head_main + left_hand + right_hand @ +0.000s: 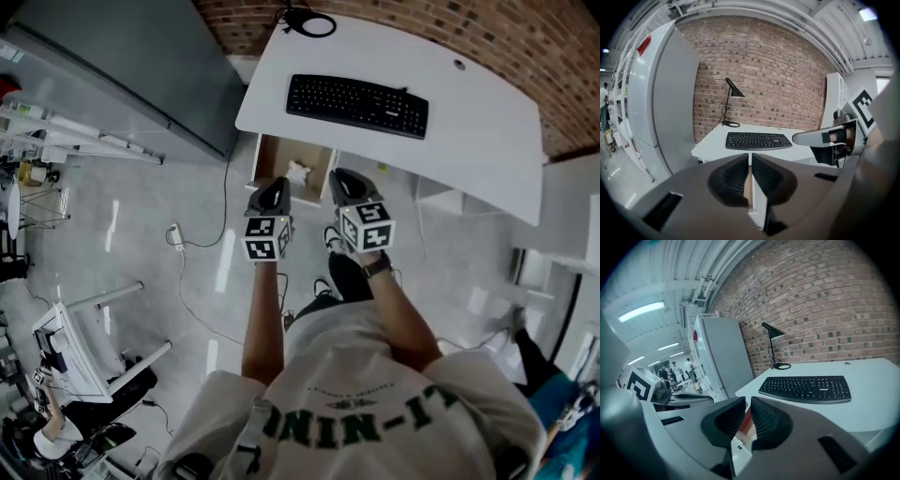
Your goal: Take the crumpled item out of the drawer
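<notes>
Two clenched, empty: left gripper [277, 184], right gripper [340, 176] | one crumpled item [298, 172] in one drawer [275, 153] | one keyboard [357, 104]

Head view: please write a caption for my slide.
Left gripper and right gripper at an open drawer with a crumpled item, below a desk.

Left gripper [273, 193], right gripper [345, 182]: jaws together, empty.
</notes>
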Available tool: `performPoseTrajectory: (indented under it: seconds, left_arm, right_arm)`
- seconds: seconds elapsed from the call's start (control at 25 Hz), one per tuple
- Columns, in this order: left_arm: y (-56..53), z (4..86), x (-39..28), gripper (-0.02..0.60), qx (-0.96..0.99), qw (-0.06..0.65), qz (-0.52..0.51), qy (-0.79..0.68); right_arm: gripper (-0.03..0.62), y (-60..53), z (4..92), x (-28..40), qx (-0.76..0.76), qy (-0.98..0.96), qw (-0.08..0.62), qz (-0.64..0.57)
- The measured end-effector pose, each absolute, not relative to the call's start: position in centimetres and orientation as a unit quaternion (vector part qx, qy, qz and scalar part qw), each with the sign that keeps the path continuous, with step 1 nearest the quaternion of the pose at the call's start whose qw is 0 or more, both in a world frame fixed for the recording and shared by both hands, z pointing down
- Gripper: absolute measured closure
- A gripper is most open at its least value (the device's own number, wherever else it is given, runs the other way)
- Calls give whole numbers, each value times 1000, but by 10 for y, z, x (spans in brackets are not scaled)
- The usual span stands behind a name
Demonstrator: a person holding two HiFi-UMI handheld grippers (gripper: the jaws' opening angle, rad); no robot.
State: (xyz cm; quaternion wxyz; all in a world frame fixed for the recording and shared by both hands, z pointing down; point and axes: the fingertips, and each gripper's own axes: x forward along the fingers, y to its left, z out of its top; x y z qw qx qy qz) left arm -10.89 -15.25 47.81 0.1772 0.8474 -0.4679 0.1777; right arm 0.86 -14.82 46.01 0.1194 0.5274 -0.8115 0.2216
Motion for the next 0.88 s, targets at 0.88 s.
performPoseTrajectory:
  seconds: [0.88]
  left_arm:
    - [-244, 729, -103, 439, 833, 211, 374, -349]
  right_arm:
    - [572, -226, 633, -16, 472, -811, 146, 313]
